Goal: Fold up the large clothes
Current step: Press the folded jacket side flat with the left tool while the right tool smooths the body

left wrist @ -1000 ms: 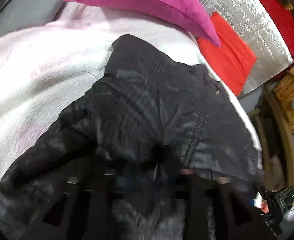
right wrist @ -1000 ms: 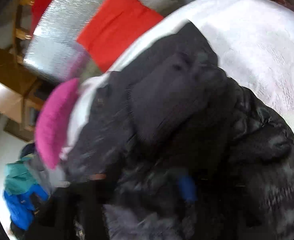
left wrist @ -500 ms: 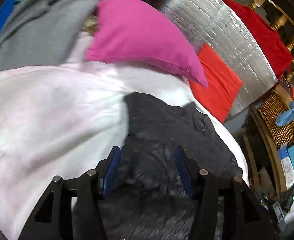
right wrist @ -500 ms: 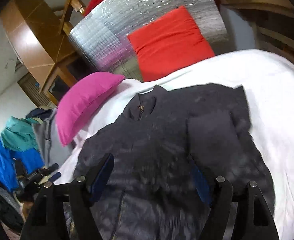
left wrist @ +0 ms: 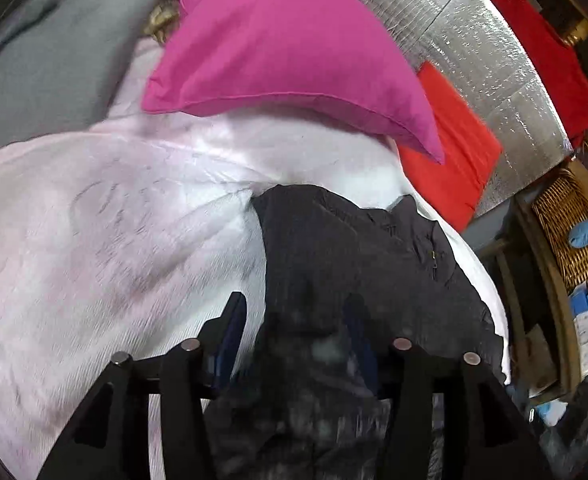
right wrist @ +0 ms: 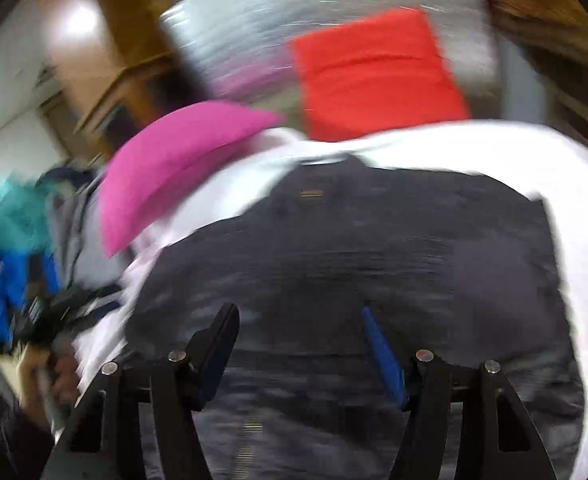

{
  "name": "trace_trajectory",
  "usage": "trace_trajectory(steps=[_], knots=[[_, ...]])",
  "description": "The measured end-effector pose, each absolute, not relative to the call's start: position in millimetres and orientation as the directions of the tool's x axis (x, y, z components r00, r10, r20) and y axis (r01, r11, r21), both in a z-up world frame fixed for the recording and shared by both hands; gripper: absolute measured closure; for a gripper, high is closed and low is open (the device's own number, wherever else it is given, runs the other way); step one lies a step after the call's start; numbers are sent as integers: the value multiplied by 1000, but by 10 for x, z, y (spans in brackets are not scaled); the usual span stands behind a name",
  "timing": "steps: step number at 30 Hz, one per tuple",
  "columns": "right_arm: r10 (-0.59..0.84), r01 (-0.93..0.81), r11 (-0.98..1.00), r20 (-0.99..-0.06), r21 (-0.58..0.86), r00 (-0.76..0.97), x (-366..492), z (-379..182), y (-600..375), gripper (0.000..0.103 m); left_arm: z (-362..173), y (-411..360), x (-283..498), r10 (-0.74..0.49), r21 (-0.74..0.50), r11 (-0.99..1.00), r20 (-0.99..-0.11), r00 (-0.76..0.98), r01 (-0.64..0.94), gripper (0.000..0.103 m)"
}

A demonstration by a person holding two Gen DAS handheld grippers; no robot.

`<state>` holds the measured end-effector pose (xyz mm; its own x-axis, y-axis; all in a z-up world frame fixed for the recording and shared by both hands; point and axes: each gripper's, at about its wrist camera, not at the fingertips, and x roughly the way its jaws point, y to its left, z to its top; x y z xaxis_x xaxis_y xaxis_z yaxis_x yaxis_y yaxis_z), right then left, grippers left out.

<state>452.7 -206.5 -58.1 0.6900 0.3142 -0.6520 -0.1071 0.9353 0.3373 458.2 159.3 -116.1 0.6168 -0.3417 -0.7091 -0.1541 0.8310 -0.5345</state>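
Right wrist view smeared by motion, black jacket (right wrist: 353, 248) hem cut off at bottom edge, clothes pile (right wrist: 2, 256) unreadable

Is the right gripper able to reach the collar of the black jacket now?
Probably yes. The right gripper is open above the black jacket, and nothing lies between it and the collar.

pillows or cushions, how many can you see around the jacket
2. A pink pillow lies on the white bedcover beyond the dark jacket. A red cushion leans against the silver foil panel behind the bed. Others may be hidden outside both views.
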Motion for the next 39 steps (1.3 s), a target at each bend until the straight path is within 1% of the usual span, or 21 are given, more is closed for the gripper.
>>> trace_trajectory(steps=[4,5,6,7,9,11,12,15,17,18,19,23,25,27,29,30,33,34,36,38,39], knots=[[380,-272,925,-661,265,647,4713,-576,-1132,36,-1310,1589,4942,-371,-516,847,-743,556,-125,52],[370,-301,927,-667,222,647,4756,-605,-926,36,-1346,1566,5022,-384,-517,849,-745,546,-108,52],[356,-318,930,-673,185,648,4821,-655,-759,36,-1363,1543,5071,-373,-500,860,-753,543,-102,55],[351,-326,930,-678,172,645,4873,-698,-665,36,-1380,1532,5085,-365,-489,867,-752,549,-94,68],[346,-331,929,-703,164,622,5026,-859,-438,36,-1432,1508,5160,-365,-475,877,-753,547,-69,82],[326,-327,931,-767,161,553,5143,-1115,-307,36,-1464,1473,5196,-340,-430,902,-761,553,-38,85],[299,-327,936,-793,133,531,5158,-1247,-261,35,-1492,1481,5215,-337,-422,906,-765,549,-33,85],[261,-344,937,-786,67,560,5078,-1344,-220,35,-1543,1518,5266,-367,-454,890,-759,537,-33,85],[265,-340,937,-796,80,544,5098,-1345,-233,35,-1565,1556,5248,-370,-461,886,-758,537,-40,79],[268,-343,936,-799,82,539,5100,-1347,-232,35,-1557,1585,5223,-358,-460,886,-759,543,-60,68],[270,-347,934,-799,82,538,5128,-1344,-234,35,-1524,1616,5175,-334,-451,889,-760,557,-83,62],[325,-337,929,-768,150,552,5034,-1250,-360,35,-1241,1589,4880,-250,-383,920,-737,628,-83,62],[384,-314,919,-723,238,575,4929,-1069,-555,35,-1114,1542,4681,-262,-376,926,-702,663,-32,62],[389,-288,921,-680,263,621,4838,-906,-794,35,-1104,1473,4530,-251,-346,938,-703,665,-11,62],[372,-226,927,-668,299,645,4818,-850,-1083,35,-1231,1367,4488,-228,-289,957,-738,635,7,62],[357,-193,931,-672,309,649,4823,-860,-1234,35,-1350,1314,4505,-190,-241,971,-771,608,-2,62],[301,-33,932,-721,361,624,4942,-1086,-1746,33,-1456,1308,4514,-171,-243,969,-782,600,-41,59],[336,19,906,-746,423,574,5012,-1239,-1962,33,-1401,1304,4497,-162,-246,968,-775,611,-56,59],[400,45,854,-709,519,581,5009,-1275,-2210,35,-1251,1256,4437,-133,-231,970,-760,636,-72,58],[409,59,825,-667,561,623,4931,-1148,-2378,35,-1098,1190,4347,-128,-221,974,-726,676,-53,53],[421,43,811,-634,583,649,4890,-1070,-2458,35,-1042,1147,4304,-128,-219,975,-710,693,-45,45]])
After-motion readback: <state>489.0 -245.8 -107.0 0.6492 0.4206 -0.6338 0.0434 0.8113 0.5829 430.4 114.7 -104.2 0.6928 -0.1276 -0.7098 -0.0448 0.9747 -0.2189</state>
